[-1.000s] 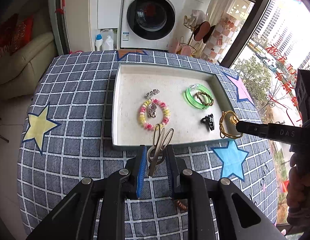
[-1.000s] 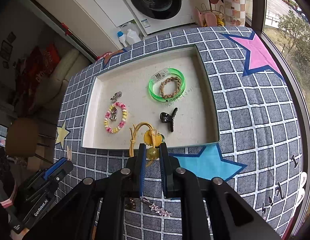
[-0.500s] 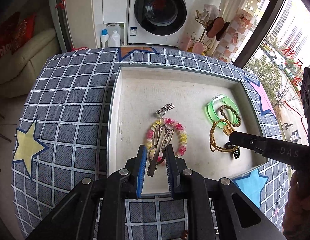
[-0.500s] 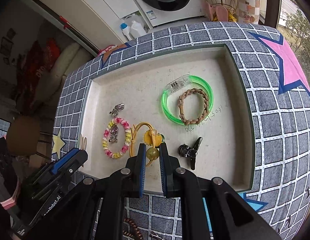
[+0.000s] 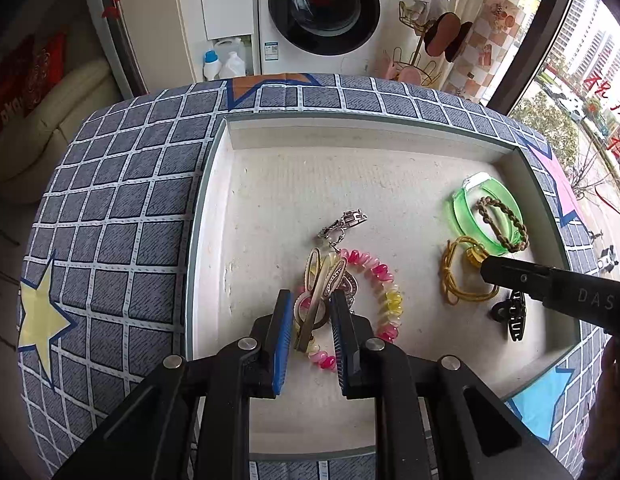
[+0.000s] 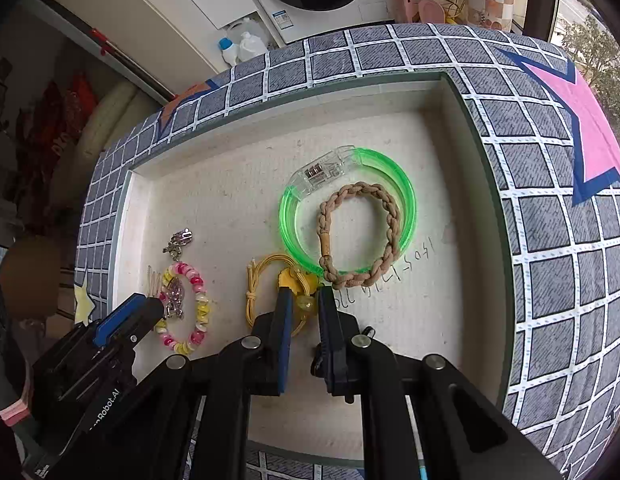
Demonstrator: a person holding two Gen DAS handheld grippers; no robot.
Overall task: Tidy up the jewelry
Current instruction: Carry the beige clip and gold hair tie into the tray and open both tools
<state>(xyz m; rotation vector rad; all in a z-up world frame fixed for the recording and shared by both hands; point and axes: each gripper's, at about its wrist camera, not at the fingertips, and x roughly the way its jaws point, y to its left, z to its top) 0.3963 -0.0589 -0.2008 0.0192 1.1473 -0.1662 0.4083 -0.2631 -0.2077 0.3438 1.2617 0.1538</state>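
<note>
Pinching a light, stiff bunny-ear hair clip (image 5: 319,280) in the narrow left gripper (image 5: 310,320) at lower centre, over the loose bead bracelet (image 5: 373,280). Gripping, at centre right, the soft yellow hair tie (image 6: 262,288) by its slippery bead in the nearly closed right gripper (image 6: 304,312), low inside the tray (image 5: 349,136); looks best held by the knot.

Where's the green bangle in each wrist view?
Left wrist: green bangle at far right of the tray, just above the right hand-held gripper.
Right wrist: green bangle right of centre, above that camera's own fingers, braided tan band lying inside it.
Shared landmark: the pink-and-yellow bead bracelet, left of the bangle in both.
</note>
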